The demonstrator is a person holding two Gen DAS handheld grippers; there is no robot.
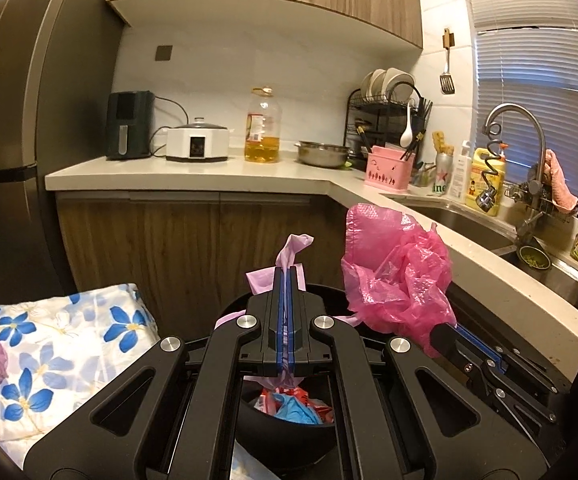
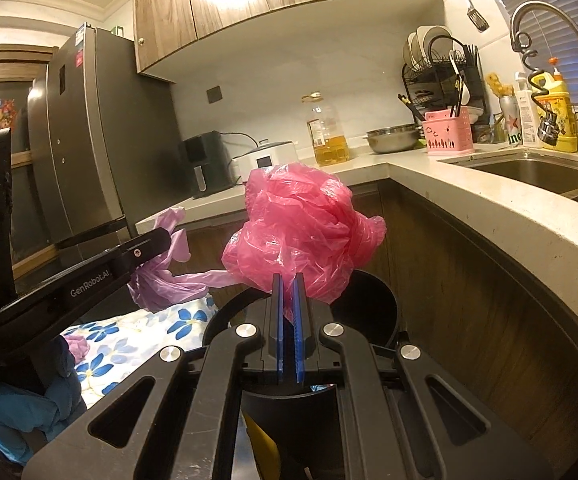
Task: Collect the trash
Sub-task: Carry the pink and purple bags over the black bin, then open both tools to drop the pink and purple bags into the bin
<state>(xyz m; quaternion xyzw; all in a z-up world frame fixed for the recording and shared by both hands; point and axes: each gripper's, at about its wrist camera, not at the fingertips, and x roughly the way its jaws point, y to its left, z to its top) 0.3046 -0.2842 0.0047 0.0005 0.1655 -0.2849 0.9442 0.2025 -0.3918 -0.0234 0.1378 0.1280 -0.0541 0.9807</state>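
My left gripper [image 1: 287, 280] is shut on a light purple bin liner [image 1: 295, 250], held over a black trash bin [image 1: 285, 436] with red and blue trash inside. My right gripper [image 2: 287, 284] is shut on a crumpled pink plastic bag [image 2: 301, 228], held above the bin's black rim [image 2: 373, 304]. In the left wrist view the pink bag [image 1: 397, 276] and the right gripper [image 1: 445, 334] are at the right. In the right wrist view the left gripper [image 2: 161, 242] and purple liner [image 2: 161, 284] are at the left.
A floral cloth [image 1: 49, 344] lies left of the bin. The L-shaped counter [image 1: 209, 172] holds an air fryer [image 1: 129, 126], a cooker, an oil bottle [image 1: 263, 128], a steel bowl, a dish rack and a pink caddy. The sink [image 1: 469, 228] is right, the fridge [image 2: 97, 140] left.
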